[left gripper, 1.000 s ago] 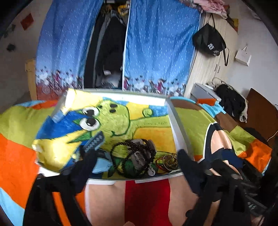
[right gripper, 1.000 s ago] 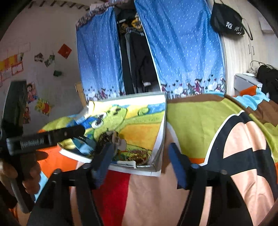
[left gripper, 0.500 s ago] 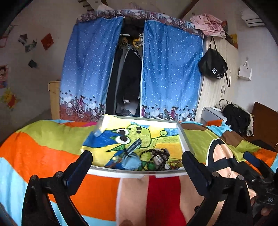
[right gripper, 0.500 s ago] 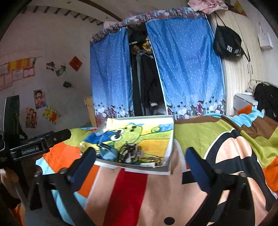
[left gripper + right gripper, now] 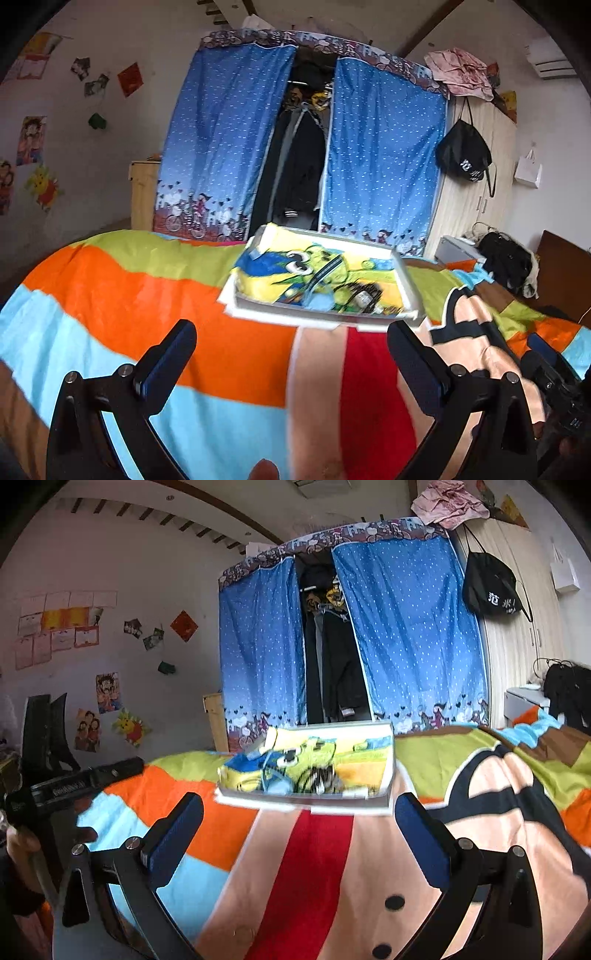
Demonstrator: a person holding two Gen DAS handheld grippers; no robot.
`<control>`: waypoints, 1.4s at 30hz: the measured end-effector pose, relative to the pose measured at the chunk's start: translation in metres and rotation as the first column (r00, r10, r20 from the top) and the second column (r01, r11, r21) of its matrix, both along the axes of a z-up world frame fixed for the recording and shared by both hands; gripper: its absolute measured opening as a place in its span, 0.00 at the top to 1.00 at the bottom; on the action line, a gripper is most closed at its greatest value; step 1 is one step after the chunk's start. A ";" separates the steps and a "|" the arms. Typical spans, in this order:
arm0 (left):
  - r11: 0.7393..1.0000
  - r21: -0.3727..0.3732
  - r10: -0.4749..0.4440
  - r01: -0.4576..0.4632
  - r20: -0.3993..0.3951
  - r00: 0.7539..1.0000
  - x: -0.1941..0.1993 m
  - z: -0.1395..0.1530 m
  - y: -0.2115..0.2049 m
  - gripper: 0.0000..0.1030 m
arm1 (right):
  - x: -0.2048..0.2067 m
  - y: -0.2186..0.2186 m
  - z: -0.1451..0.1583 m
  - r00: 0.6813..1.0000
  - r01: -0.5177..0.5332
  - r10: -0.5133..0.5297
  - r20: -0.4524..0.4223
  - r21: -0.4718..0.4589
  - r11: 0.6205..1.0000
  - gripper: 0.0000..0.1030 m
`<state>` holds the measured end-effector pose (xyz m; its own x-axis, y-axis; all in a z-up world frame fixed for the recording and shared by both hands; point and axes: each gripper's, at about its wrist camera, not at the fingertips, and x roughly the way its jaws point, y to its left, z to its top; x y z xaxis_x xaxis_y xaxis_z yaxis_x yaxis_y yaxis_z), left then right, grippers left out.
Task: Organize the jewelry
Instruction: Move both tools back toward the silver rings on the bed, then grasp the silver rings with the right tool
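A white-rimmed tray (image 5: 295,318) with a cartoon dinosaur picture lies on the bed; it also shows in the right wrist view (image 5: 314,802). A heap of jewelry (image 5: 360,293) with black beads lies in its near right part, next to a blue striped strap (image 5: 325,273). The heap is blurred in the right wrist view (image 5: 321,775). My left gripper (image 5: 291,350) is open and empty, well short of the tray. My right gripper (image 5: 299,823) is open and empty, also short of the tray.
A colourful striped blanket (image 5: 147,295) covers the bed. Blue curtains (image 5: 380,147) and hanging clothes stand behind it. A wardrobe with a black bag (image 5: 463,155) is at the right. The other gripper's body (image 5: 74,779) shows at the left of the right wrist view.
Both grippers have pulled back and up from the tray, which now looks smaller and farther. Both stayed open and empty.
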<state>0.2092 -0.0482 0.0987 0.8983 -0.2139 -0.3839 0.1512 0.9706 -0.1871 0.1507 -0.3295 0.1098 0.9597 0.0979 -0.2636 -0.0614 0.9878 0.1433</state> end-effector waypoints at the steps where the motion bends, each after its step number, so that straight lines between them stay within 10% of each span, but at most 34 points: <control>1: 1.000 0.013 0.007 -0.007 -0.006 1.000 -0.004 -0.006 0.004 0.00 | -0.003 0.002 -0.006 1.000 -0.003 0.003 -0.005 -0.002 1.000 0.01; 17: 0.996 0.092 0.040 -0.008 -0.348 0.937 -0.061 -0.134 0.033 0.00 | -0.017 0.013 -0.112 0.953 -0.154 0.157 -0.257 0.034 0.988 0.01; 26: 0.991 0.126 0.021 0.043 -0.470 0.882 -0.077 -0.184 0.017 0.00 | -0.004 0.021 -0.147 0.859 -0.344 0.318 -0.401 0.008 0.939 0.01; 37: 0.977 0.083 -0.126 0.194 -0.509 0.852 -0.071 -0.208 -0.007 0.61 | 0.017 0.040 -0.166 0.788 -0.469 0.419 -0.452 0.000 0.883 0.02; 42: 0.976 0.090 -0.125 0.197 -0.512 0.850 -0.057 -0.213 -0.011 0.78 | 0.032 0.056 -0.167 0.757 -0.520 0.451 -0.472 -0.018 0.854 0.18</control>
